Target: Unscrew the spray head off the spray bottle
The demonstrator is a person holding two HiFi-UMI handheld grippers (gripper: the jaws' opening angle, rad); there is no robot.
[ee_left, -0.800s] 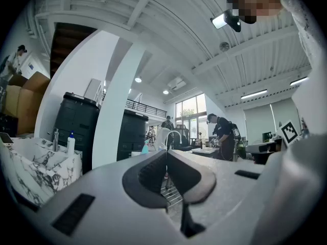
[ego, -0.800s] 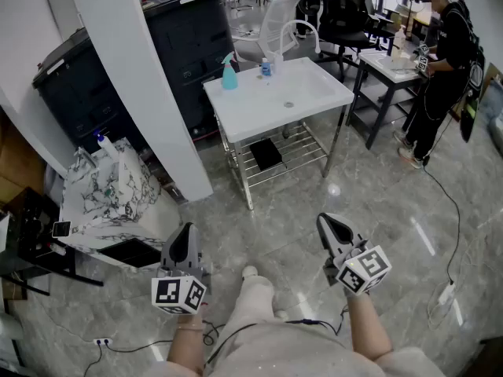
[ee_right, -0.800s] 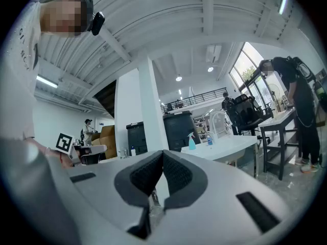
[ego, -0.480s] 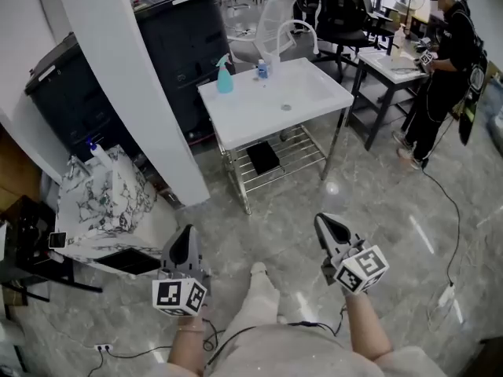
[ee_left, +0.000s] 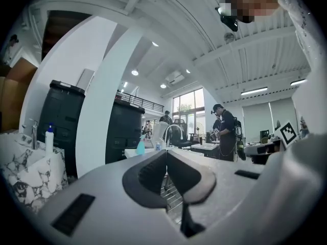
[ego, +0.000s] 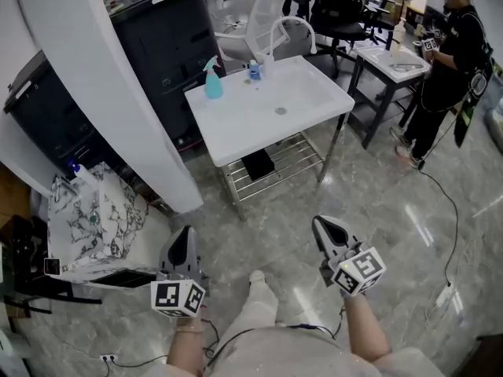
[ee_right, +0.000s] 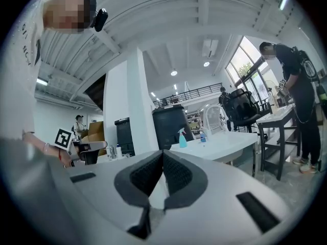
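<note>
Head view: my left gripper (ego: 185, 234) and right gripper (ego: 324, 225) hang level over the floor, well apart from the white surface (ego: 259, 128). The spray bottle (ego: 213, 81) stands upright near its far left corner, head on.

Left gripper view: jaws pressed together, nothing between them.

Right gripper view: likewise closed and empty.

I judge this the approach. Next I must close in, then open both grippers, one to clamp the body and one to twist the head.

White counter (ego: 250, 126), teal spray bottle (ego: 213, 82) upright at far-left edge, small blue bottle (ego: 255, 71) near its right, standing apart
</note>
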